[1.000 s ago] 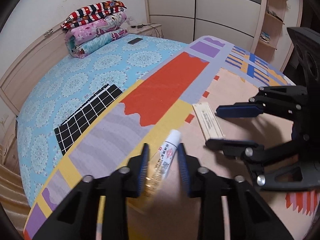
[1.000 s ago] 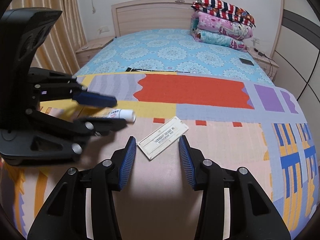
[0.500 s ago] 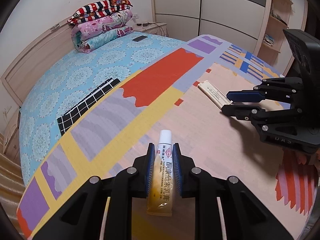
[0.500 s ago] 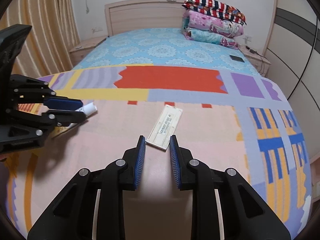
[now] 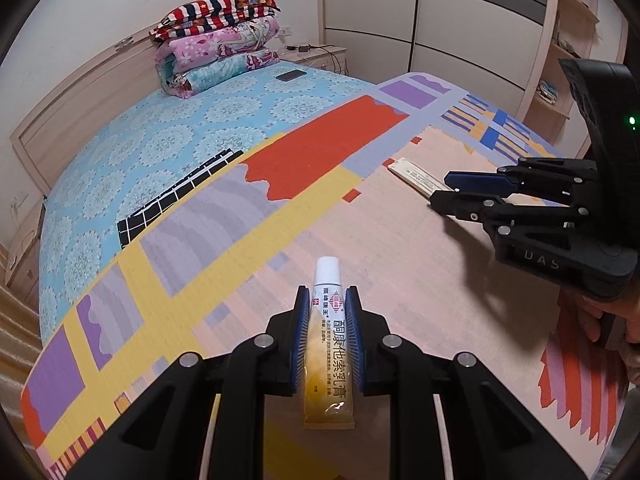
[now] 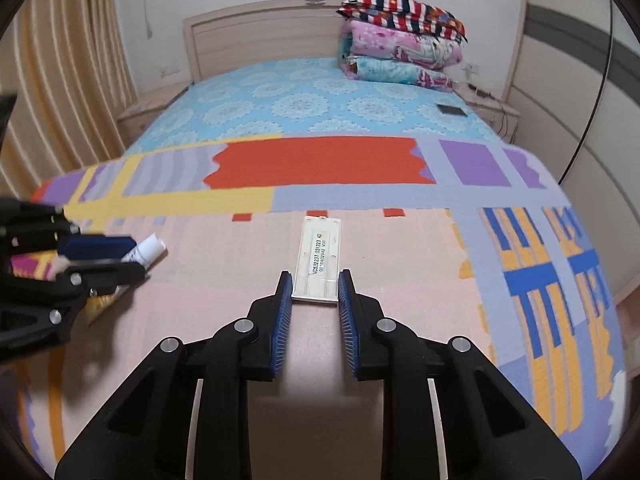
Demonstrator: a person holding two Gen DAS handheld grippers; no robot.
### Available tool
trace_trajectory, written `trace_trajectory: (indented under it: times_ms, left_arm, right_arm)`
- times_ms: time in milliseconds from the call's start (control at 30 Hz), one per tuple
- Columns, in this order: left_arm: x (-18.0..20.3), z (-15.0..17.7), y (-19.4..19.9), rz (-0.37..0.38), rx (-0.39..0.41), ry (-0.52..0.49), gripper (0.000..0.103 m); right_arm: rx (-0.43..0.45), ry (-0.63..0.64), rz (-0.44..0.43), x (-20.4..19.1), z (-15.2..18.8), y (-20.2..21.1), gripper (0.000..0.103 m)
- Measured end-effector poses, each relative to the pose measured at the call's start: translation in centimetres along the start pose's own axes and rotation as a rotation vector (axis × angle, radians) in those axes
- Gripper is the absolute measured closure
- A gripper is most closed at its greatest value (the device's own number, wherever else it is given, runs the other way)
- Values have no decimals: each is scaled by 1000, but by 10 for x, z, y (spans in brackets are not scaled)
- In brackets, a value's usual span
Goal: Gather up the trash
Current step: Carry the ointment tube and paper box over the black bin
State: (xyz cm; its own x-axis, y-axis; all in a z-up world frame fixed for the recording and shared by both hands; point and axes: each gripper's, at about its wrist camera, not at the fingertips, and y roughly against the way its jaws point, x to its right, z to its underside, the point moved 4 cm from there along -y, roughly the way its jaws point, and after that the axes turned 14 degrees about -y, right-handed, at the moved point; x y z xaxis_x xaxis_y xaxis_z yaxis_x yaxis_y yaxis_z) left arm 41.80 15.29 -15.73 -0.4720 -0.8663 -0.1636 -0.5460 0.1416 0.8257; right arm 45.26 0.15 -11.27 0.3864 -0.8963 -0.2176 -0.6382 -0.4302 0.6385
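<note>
My left gripper is shut on a white and yellow ointment tube with its cap pointing forward, held over the patterned blanket. The tube's cap also shows in the right wrist view between the left gripper's fingers. A flat white plastic strip with a printed label lies on the blanket. My right gripper is partly open, its fingertips either side of the strip's near end. In the left wrist view the strip lies under the right gripper.
The patterned blanket covers the near half of a bed with a blue sheet. Folded quilts are stacked by the headboard. A dark phone lies on the sheet. A wardrobe and shelves stand beyond the bed.
My left gripper closed on the ointment tube and lifted it off the blanket. My right gripper narrowed and lined up with the white strip, its tips now at the strip's near end.
</note>
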Motion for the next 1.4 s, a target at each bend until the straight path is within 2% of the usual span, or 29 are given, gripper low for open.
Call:
trace_trajectory:
  times_ms: [267, 633, 833, 1400]
  left_arm:
    - [18, 4, 22, -5, 13, 9, 85]
    - [68, 5, 77, -29, 49, 4, 85]
    - [97, 15, 107, -42, 60, 7, 85]
    - [181, 43, 161, -57, 97, 52, 85]
  right_arm:
    - [8, 25, -26, 1, 13, 21, 79]
    - [51, 58, -104, 0, 27, 97, 79]
    - [41, 111, -158, -4, 59, 137, 79]
    - [57, 216, -222, -2, 135, 225, 79]
